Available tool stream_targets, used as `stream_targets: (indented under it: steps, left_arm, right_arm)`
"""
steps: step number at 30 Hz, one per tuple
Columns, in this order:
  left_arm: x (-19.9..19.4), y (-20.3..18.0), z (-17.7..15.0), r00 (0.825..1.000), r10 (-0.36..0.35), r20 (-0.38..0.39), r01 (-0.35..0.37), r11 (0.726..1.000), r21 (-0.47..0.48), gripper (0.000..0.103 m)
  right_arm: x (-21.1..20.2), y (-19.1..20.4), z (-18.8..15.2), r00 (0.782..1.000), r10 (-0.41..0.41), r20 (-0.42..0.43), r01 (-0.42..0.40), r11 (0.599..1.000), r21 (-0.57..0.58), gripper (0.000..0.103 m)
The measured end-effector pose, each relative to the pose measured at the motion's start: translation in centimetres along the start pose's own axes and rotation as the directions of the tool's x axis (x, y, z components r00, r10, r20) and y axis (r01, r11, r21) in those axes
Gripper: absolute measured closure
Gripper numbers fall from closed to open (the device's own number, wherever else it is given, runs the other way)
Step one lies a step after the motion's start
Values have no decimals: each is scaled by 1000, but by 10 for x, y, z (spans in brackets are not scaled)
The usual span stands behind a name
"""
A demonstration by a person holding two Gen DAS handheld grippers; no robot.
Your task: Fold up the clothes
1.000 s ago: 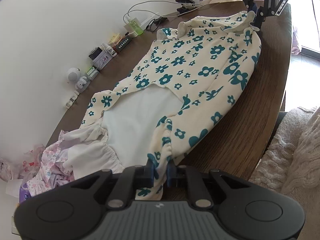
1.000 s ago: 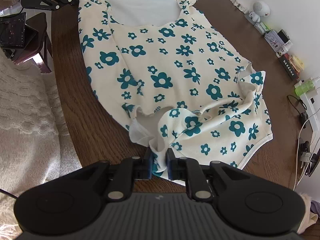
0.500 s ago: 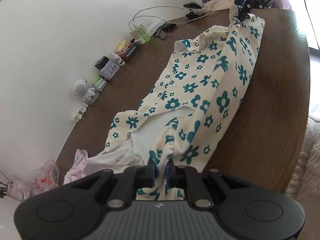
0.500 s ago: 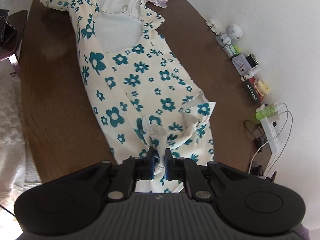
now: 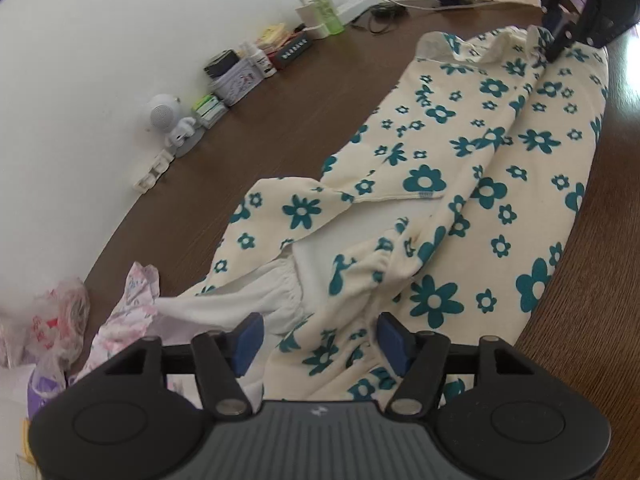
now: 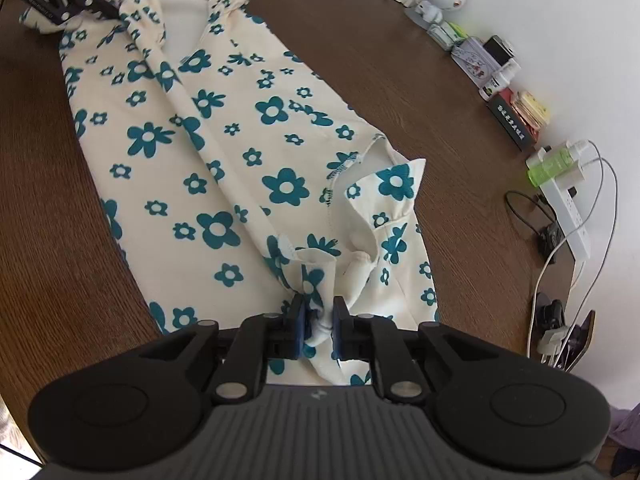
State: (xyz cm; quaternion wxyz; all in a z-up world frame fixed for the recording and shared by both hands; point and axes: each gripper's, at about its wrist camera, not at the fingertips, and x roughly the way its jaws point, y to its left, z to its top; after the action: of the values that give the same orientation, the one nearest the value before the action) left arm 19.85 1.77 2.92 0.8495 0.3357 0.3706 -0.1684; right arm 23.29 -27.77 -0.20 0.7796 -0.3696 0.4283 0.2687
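Left gripper opening, letting the folded floral garment settle on the table, while right gripper, also opening, has its hem between the jaws

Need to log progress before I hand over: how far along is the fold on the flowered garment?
Done: one long edge of the flowered garment is folded over lengthwise on the wooden table. In hand: the left gripper is opening, fabric loose between its pads; the right gripper is also opening, with a bunched edge between its pads. Left: the far flap stands crumpled, and no crosswise fold shows yet.
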Motion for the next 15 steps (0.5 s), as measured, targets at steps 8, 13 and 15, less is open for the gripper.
stream_targets:
  steps: [8, 13, 15]
  left_arm:
    - [-35, 12, -26, 999, -34, 23, 38, 987, -155, 37]
    - [-31, 21, -51, 997, -80, -7, 75, 955, -287, 37]
    - [-34, 26, -62, 994, -112, 1, 105, 930, -353, 36]
  right_arm:
    - [-30, -20, -19, 993, 17, 119, -44, 974, 223, 71]
    - [-32, -11, -38, 991, 12, 131, -51, 954, 297, 62]
    - [-31, -12, -50, 990, 7, 143, -61, 926, 372, 59]
